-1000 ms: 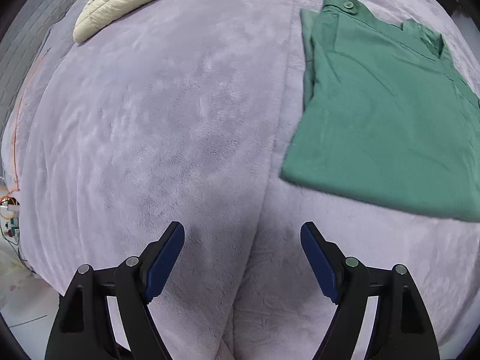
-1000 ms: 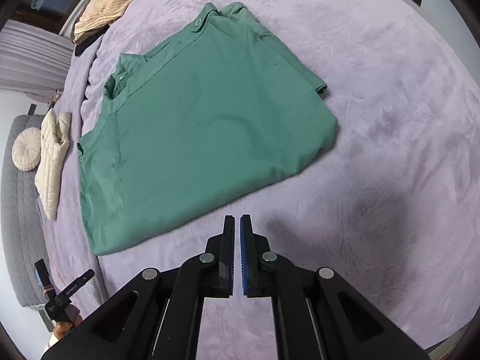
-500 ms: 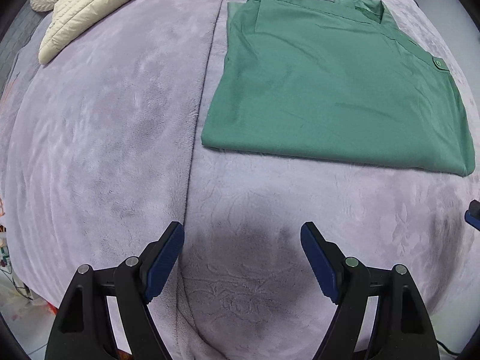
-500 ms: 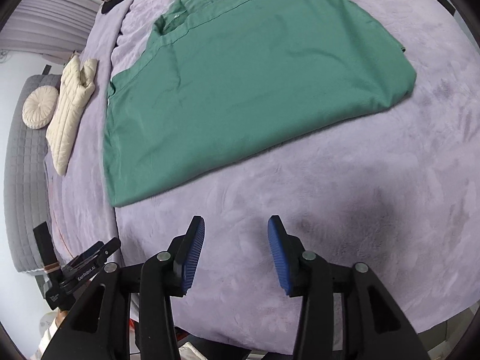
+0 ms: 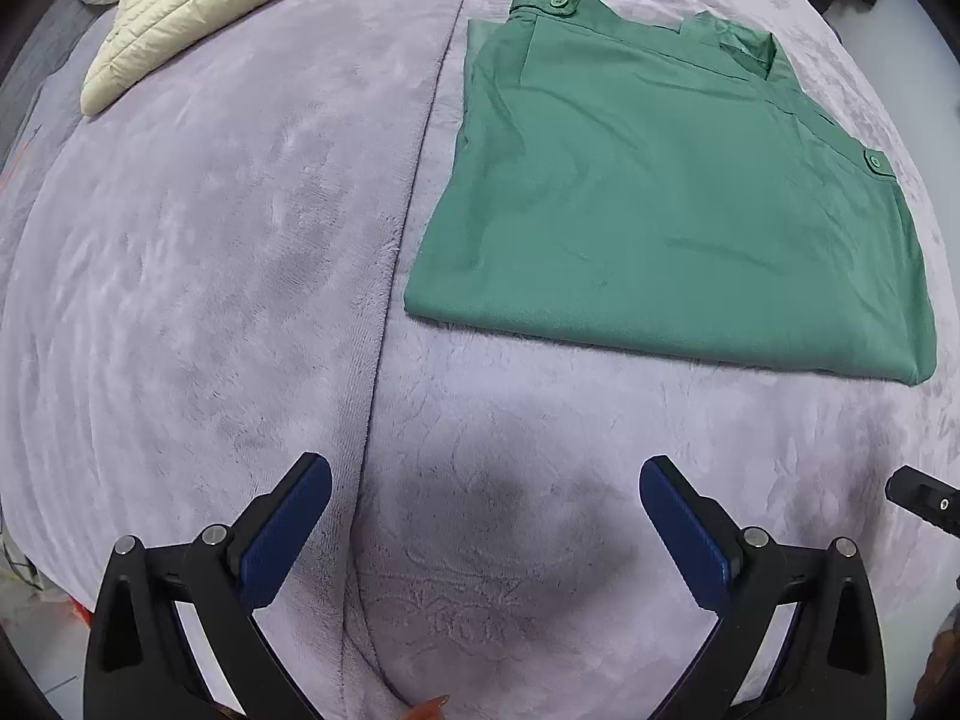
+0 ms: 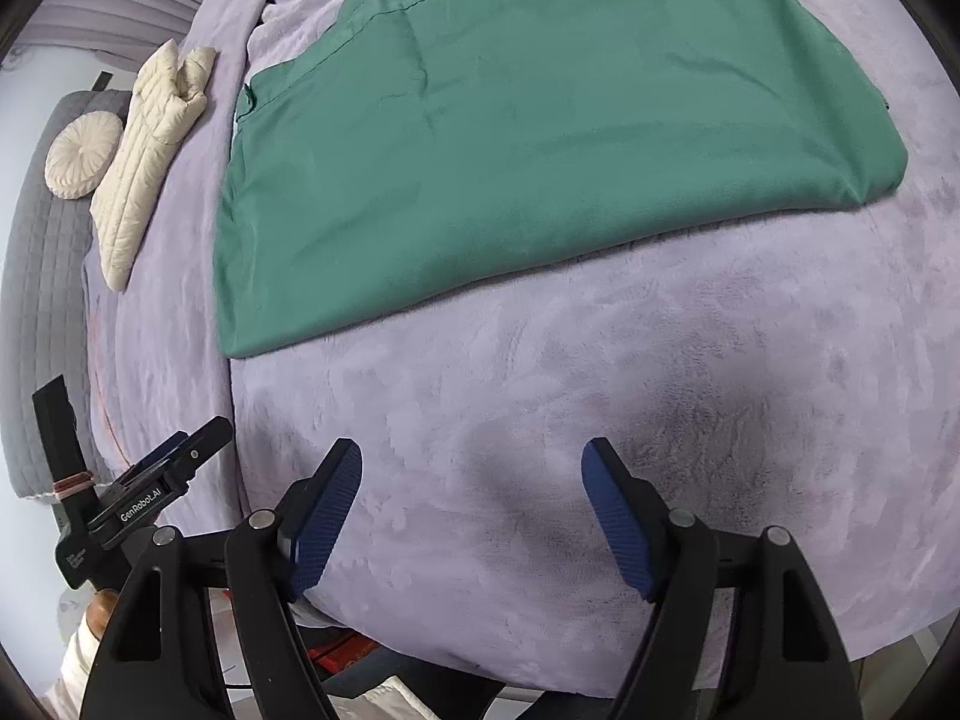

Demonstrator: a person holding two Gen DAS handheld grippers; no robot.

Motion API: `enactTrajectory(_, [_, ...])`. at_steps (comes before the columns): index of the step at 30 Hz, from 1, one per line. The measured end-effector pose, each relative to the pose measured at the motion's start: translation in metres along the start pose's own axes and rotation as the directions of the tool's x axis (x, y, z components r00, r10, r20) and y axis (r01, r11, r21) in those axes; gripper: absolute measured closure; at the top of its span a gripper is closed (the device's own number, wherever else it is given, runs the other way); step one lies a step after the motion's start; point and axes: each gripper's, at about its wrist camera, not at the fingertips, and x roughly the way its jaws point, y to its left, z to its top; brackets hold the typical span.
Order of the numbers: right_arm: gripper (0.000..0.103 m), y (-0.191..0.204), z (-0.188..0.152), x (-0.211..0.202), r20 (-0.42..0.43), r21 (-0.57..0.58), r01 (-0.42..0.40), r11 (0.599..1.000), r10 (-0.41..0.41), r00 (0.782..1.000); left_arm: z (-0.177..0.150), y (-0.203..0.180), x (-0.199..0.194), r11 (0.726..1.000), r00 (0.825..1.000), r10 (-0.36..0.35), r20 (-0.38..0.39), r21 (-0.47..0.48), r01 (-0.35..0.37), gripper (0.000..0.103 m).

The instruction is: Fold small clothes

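Observation:
A green shirt [image 5: 672, 210] lies flat and partly folded on the lilac blanket [image 5: 210, 240], with buttoned tabs at its far corners. It also fills the upper part of the right wrist view [image 6: 540, 138]. My left gripper [image 5: 485, 507] is open and empty, over bare blanket a short way in front of the shirt's near edge. My right gripper [image 6: 472, 495] is open and empty, also in front of the near edge. The left gripper's body shows at the lower left of the right wrist view [image 6: 144, 498].
A cream quilted garment [image 5: 228, 0] lies at the far left of the bed, next to a round cream cushion [image 6: 83, 153]. A seam [image 5: 408, 240] runs down the blanket left of the shirt. The bed edge drops off behind both grippers.
My right gripper went from shut to wide open and moved closer to the shirt. My left gripper swung right, bringing the shirt toward the centre of its view.

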Motion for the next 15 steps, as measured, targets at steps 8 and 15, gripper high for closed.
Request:
enactTrajectory(8, [0.024, 0.007, -0.002, 0.015, -0.027, 0.014, -0.02, 1.0, 0.02, 0.999, 0.012, 0.008, 0.01, 0.999, 0.999, 0.034, -0.004, 0.002, -0.034, 0.0])
enactTrajectory(15, [0.024, 0.012, 0.001, 0.03, -0.04, 0.053, -0.072, 0.996, 0.074, 0.996, 0.023, 0.012, 0.026, 1.0, 0.999, -0.003, -0.041, -0.007, 0.003, 0.0])
